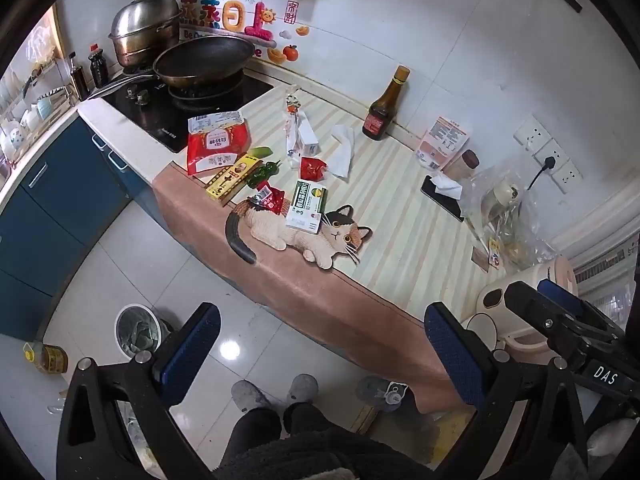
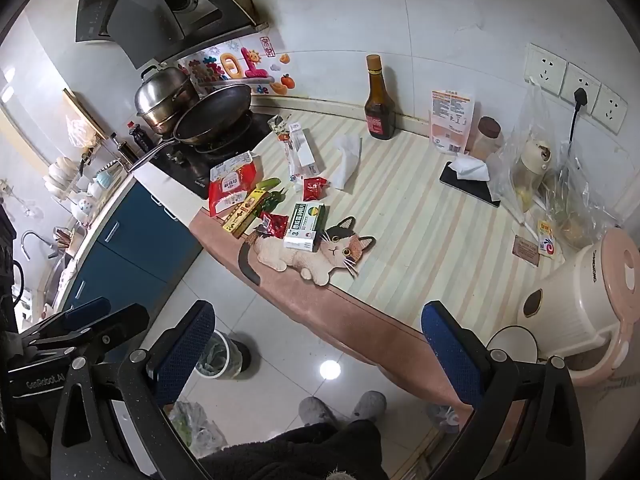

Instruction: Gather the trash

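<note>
Both grippers' fingers spread, litter near counter edge (image 1: 240, 236), bin (image 1: 138, 332) on open floor

Counter mat (image 1: 400, 216): cream w/ pale green stripes, pink-brown border, calico cat print (image 1: 304, 232) centre frame.
Big packet (image 1: 216, 148) left-centre: red & white.
Flat box (image 1: 230, 178) beside it: yellow w/ red print.
Medicine box (image 1: 306, 206) on cat: green & white.
Small wrappers (image 1: 312, 168): red.
Tissue (image 1: 344, 150): white.
Bottle (image 1: 386, 106) upper centre: dark brown, red label.
Cabinets (image 1: 52, 208) left: blue.
Kettle (image 2: 580, 304) lower right: cream, pink lid.
Gripper pads (image 1: 192, 344): blue, dotted texture.
</note>
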A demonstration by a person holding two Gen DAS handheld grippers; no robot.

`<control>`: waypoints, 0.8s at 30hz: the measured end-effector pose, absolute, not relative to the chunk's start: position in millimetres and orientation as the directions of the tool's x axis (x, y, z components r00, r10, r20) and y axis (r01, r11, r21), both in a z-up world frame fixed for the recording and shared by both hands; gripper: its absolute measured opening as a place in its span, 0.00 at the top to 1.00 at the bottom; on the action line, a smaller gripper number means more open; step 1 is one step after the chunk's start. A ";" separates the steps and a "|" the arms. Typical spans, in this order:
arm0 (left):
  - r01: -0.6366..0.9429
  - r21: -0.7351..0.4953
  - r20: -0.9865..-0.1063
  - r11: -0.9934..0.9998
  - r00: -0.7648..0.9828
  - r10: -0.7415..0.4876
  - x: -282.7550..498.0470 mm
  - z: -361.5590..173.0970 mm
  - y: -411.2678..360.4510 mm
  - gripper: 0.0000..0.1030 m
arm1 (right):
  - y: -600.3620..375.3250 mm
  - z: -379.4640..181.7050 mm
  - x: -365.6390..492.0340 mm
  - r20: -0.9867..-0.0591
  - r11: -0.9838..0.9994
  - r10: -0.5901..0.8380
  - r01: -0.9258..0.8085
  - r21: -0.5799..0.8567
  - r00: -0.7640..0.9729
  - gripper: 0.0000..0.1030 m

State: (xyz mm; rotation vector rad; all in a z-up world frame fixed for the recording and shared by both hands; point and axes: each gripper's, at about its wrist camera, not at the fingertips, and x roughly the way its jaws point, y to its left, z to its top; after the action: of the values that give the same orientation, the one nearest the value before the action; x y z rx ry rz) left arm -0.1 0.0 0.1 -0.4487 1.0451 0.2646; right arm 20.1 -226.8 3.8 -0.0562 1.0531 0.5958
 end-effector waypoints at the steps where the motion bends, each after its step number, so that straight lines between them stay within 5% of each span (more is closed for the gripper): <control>1: -0.418 -0.228 -0.877 0.880 0.481 0.001 0.0 0.1 0.0 0.00 | -227.1 3.7 20.0 -0.828 0.842 0.434 -0.486 0.234 0.354 0.00; 24: -0.416 -0.246 -0.867 0.876 0.499 -0.006 3.9 3.9 3.1 0.00 | -227.9 4.0 20.0 -0.826 0.843 0.435 -0.485 0.233 0.359 0.00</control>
State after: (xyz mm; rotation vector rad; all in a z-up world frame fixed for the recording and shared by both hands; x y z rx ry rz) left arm 3.9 3.1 3.9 -0.4600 1.0268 0.2584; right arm 20.0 -227.9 4.0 -0.0541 1.0476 0.5941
